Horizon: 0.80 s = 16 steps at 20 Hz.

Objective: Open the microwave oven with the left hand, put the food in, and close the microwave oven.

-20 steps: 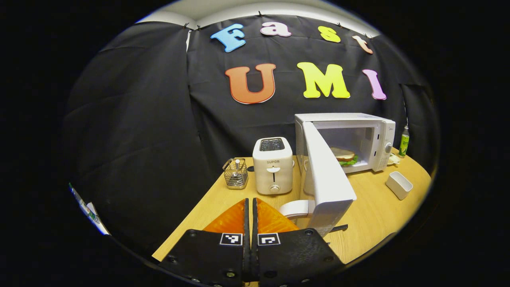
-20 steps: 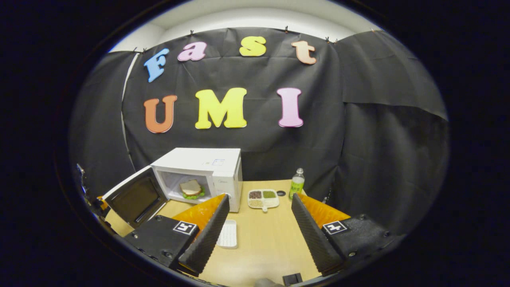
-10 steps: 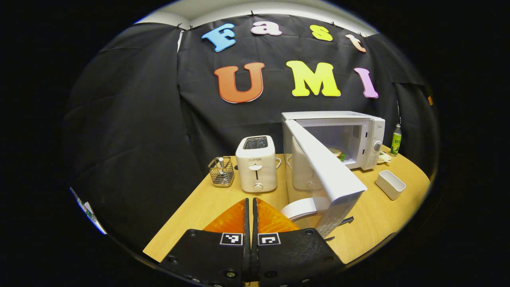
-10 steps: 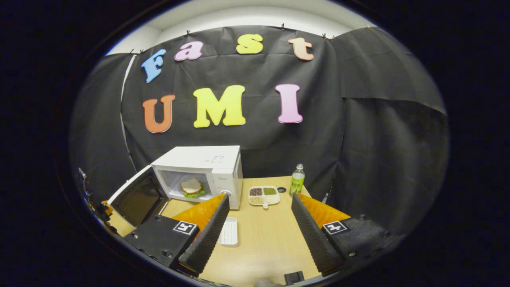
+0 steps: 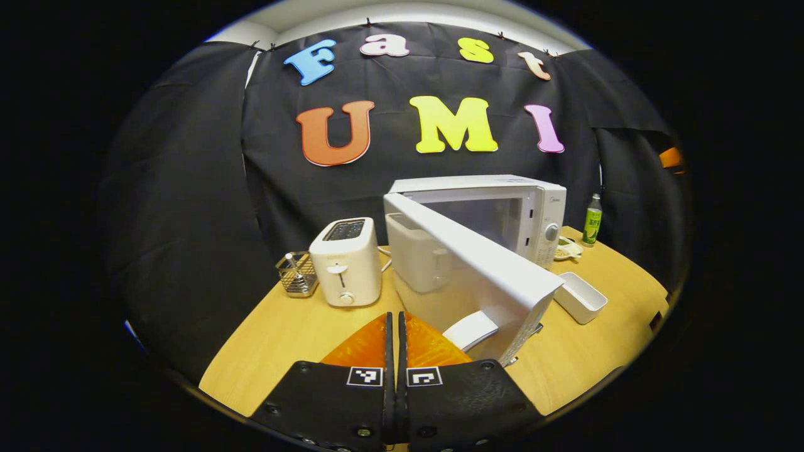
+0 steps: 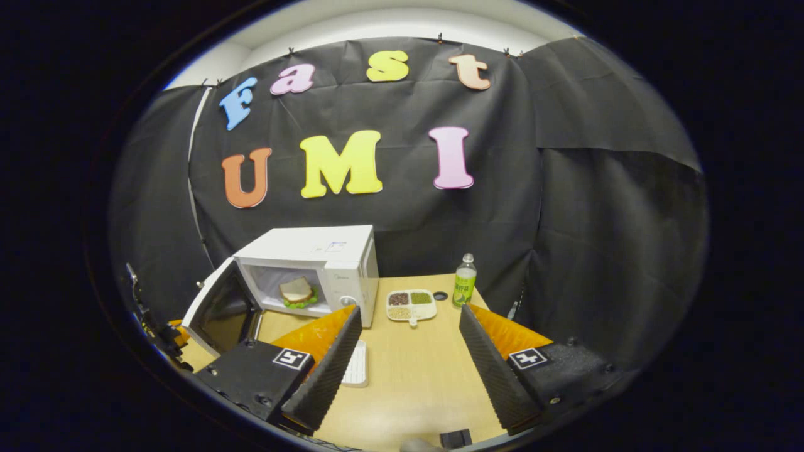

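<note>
The microwave door stands half open, its free edge just ahead-right of the left gripper, jaws closed, empty. The sandwich lies inside the microwave, ahead-left of the right gripper, jaws wide apart, empty.

left gripper fingers together beside the half-open microwave door.

Staged kitchen booth — microwave, toaster on wooden table, black cloth backdrop.

I see the sandwich inside the microwave at the desk's back edge, the toaster left of it, the bottle right.
</note>
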{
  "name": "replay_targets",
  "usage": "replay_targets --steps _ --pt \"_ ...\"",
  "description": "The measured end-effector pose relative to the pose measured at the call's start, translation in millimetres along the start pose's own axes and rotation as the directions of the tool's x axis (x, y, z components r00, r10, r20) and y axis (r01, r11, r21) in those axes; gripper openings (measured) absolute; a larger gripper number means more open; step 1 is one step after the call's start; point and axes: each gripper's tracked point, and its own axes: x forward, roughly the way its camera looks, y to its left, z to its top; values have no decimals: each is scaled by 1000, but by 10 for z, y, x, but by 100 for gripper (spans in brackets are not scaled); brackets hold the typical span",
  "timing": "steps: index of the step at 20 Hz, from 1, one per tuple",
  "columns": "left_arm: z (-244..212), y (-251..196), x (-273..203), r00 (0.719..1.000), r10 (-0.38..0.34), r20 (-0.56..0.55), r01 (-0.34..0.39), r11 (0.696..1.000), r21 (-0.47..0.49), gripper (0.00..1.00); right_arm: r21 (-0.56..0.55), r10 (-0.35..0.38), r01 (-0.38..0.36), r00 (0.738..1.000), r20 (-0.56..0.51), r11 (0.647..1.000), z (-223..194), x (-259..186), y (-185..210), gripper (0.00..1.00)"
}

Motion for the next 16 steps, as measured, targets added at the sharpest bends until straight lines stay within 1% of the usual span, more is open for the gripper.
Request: replay_targets --steps 1,2,3,4,5,6,9,10,13,14,16 --pt "8 -100 14 1000 -7 1 7 1000 0 0 -1 6 -6 1000 1 1000 25 22 -25 92" --pt "23 -212 39 1000 -17 1 17 1000 -4 0 -1 10 -10 1000 5 1000 50 46 -51 100" --pt "53 -314 72 1000 -27 2 27 1000 -13 0 -3 15 -15 1000 7 1000 78 72 -79 92" --pt "70 -421 108 999 -33 -1 33 999 -20 0 -8 20 -20 1000 9 1000 134 107 -85 100" --pt "94 -522 145 999 -37 1 37 999 -24 0 -12 23 -23 1000 11 1000 161 134 -124 100" --pt "129 -620 178 999 -42 4 42 999 -25 0 -13 27 -27 1000 10 1000 174 158 -171 92" --pt "220 -922 276 998 -68 10 68 997 -21 0 -15 33 -33 999 19 999 277 244 -284 92" --pt "242 -1015 315 997 -77 11 77 997 -16 0 -16 36 -35 999 21 999 292 264 -312 100" --pt "295 -1263 448 995 -102 8 102 995 -2 0 -20 39 -38 999 23 999 341 311 -412 100" --pt "305 -1327 491 994 -111 5 111 994 -2 0 -13 38 -38 999 24 999 360 320 -448 92" --pt "339 -1445 564 991 -130 3 130 991 1 0 1 43 -43 999 28 999 385 320 -484 92"
